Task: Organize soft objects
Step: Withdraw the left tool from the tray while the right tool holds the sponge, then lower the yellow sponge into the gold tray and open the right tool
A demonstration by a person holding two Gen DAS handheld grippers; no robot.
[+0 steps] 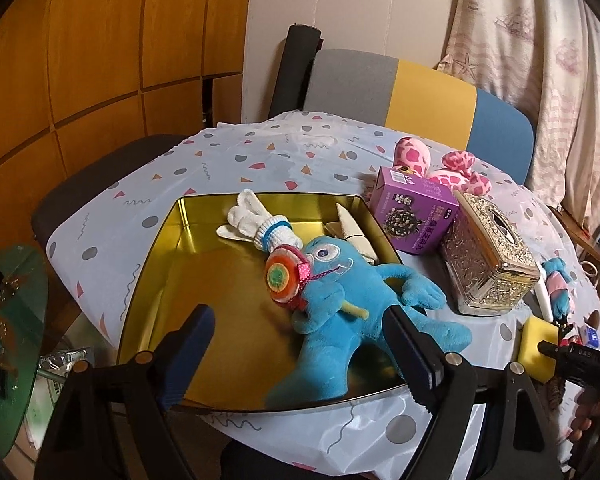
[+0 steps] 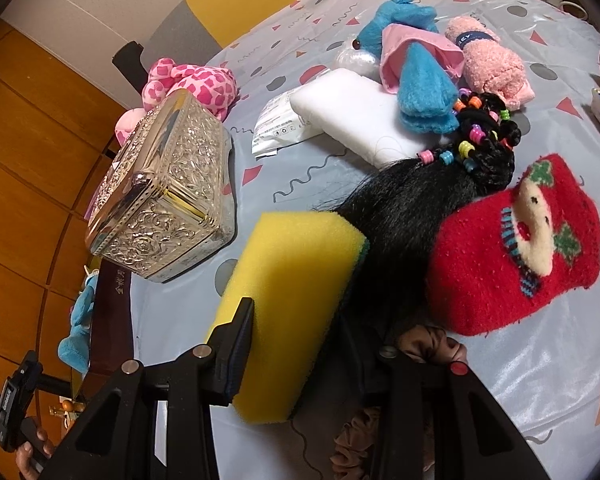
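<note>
Item: yellow sponge [image 2: 296, 300], a light, springy foam block with a thin green scouring layer along its far edge; it will compress readily and is best pinched across its two broad faces, mid-block
Location: on the tabletop [image 2: 520, 380], near the embossed metal tissue box [image 2: 168, 196], touching the black hairpiece [image 2: 404, 216] with coloured beads
Right gripper [image 2: 312, 344]: jaws straddle the sponge; left finger pressed against its near face, the other finger hidden behind it, so whether the grip is complete cannot be told
Left gripper [image 1: 300, 340]: jaws released wide, holding nothing, above the near rim of the gold tin tray [image 1: 172, 240]
Tray contents: blue plush doll [image 1: 340, 300] partly over the tray's right rim, white sock [image 1: 256, 220]
Other soft goods on the tabletop: red Christmas sock [image 2: 516, 248], pink towel roll [image 2: 492, 64], pink spotted plush [image 2: 196, 84]
</note>
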